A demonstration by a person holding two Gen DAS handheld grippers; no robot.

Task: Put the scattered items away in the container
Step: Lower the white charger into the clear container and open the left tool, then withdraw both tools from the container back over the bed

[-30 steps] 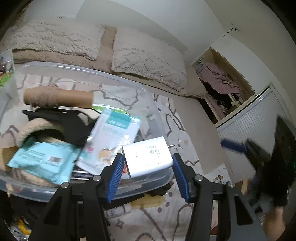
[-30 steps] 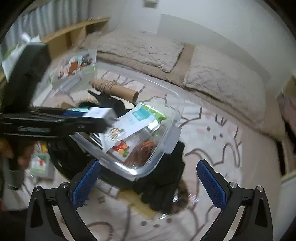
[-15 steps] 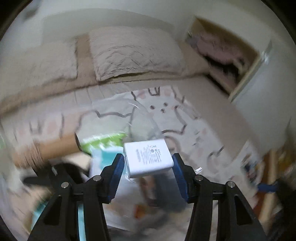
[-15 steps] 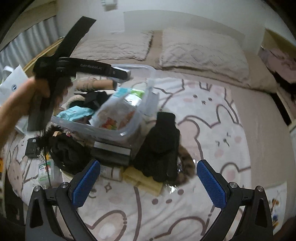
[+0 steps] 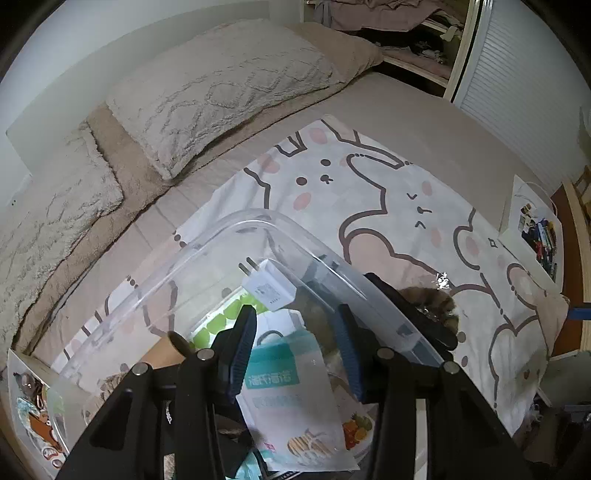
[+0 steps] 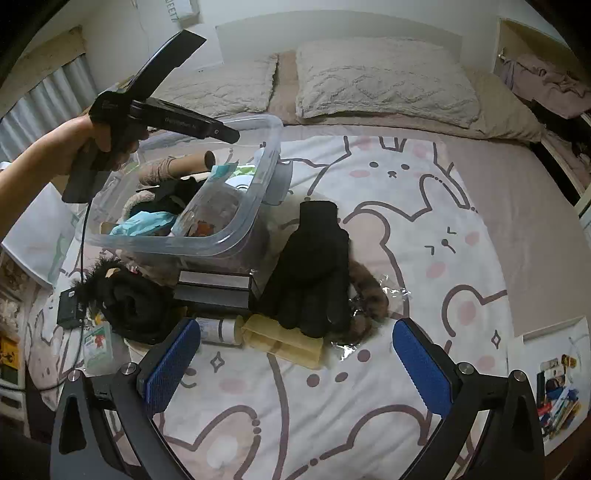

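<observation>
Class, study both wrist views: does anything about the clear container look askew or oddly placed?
Yes. The clear container does not sit flat on the bed: it rests tilted on clutter, with a grey box and a furry black item partly beneath its near edge. A white charger lies against its inner wall near the rim, prongs up.

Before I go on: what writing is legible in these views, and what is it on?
"GenRobot.AI", faint in the right wrist view, on the side of the left gripper, whose jaws have just been closing with nothing between them.
Teal-banded pouch: white Chinese characters, too blurred to read.
White charger: label print too small.
Wall sign: cut off, unreadable.
</observation>
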